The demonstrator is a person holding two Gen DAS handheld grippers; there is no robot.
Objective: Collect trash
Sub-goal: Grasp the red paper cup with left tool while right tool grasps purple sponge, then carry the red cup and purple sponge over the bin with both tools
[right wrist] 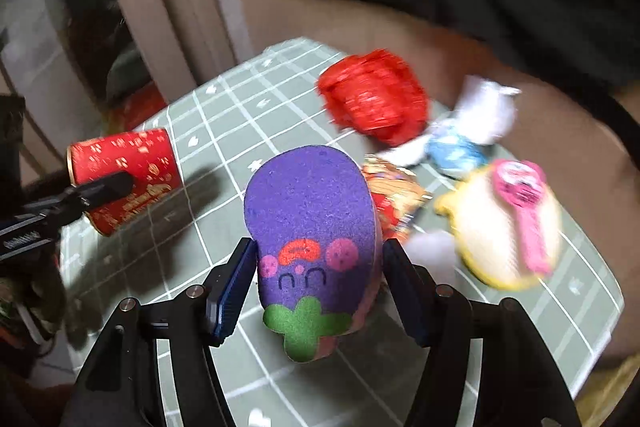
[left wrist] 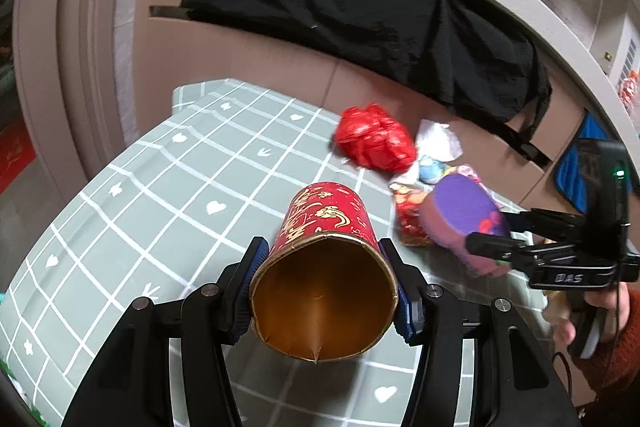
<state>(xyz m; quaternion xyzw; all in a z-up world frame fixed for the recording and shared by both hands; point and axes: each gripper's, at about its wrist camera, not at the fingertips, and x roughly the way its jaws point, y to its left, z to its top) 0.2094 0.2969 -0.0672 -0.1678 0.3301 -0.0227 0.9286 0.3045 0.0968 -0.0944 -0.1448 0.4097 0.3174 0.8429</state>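
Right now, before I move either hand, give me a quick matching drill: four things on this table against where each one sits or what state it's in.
Things:
1. red paper cup
2. purple sponge
3. crumpled red bag
4. pink paddle-shaped piece

States:
A. lying on the yellow-rimmed item
B. between the right gripper's pads
C. loose on the checked tablecloth
D. clamped sideways in the left gripper

Pairs: 1-D, 2-B, 3-C, 4-A

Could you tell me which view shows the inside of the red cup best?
The left wrist view: the red cup faces it mouth-first, showing the gold lining. The right wrist view shows only its outside.
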